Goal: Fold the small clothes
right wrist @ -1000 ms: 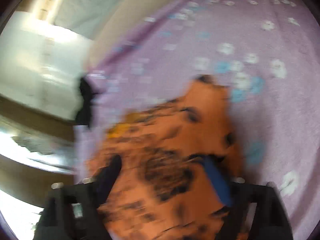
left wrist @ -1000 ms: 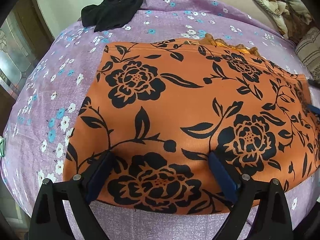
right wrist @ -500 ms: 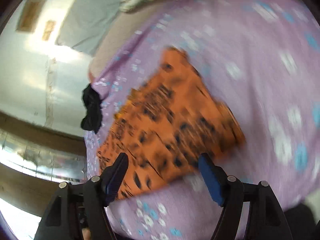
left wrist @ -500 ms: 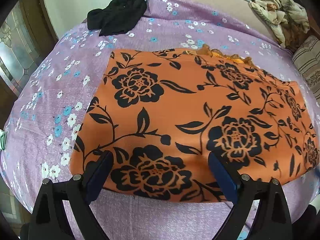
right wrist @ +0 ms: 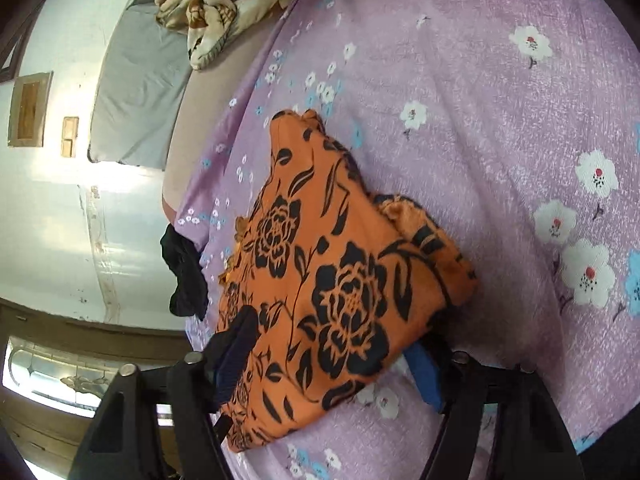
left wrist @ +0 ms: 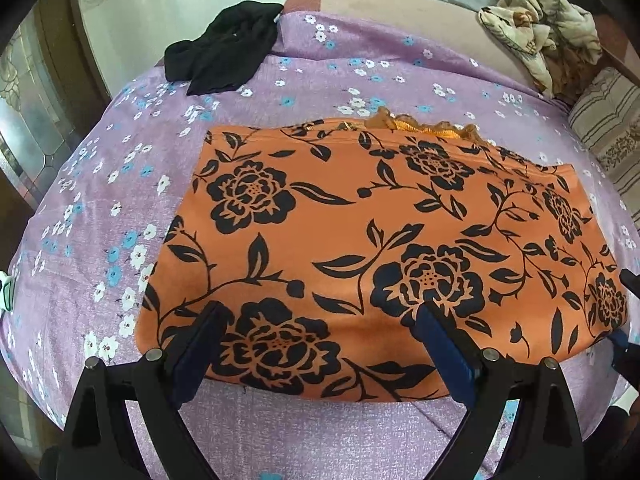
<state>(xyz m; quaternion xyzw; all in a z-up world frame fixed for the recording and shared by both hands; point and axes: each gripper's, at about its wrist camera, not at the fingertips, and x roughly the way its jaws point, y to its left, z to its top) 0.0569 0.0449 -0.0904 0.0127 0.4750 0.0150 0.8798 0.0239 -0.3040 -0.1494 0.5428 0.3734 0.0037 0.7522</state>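
An orange garment with black flowers (left wrist: 360,240) lies folded flat on the purple flowered bedsheet (left wrist: 120,200). My left gripper (left wrist: 320,344) is open and hovers over the garment's near edge, holding nothing. In the right wrist view the same garment (right wrist: 332,272) shows from its right end. My right gripper (right wrist: 332,356) is open around that end, one finger above the cloth and the blue finger (right wrist: 424,376) at its edge below. Its fingers show at the right edge of the left wrist view (left wrist: 628,320).
A black garment (left wrist: 224,48) lies crumpled at the bed's far left corner. A beige patterned blanket (left wrist: 540,28) and a striped pillow (left wrist: 608,120) sit at the far right. A wall and a door stand to the left.
My left gripper has pulled back and up from the garment, so more of it shows. My right gripper swung away and has come back to the garment's right end, still open.
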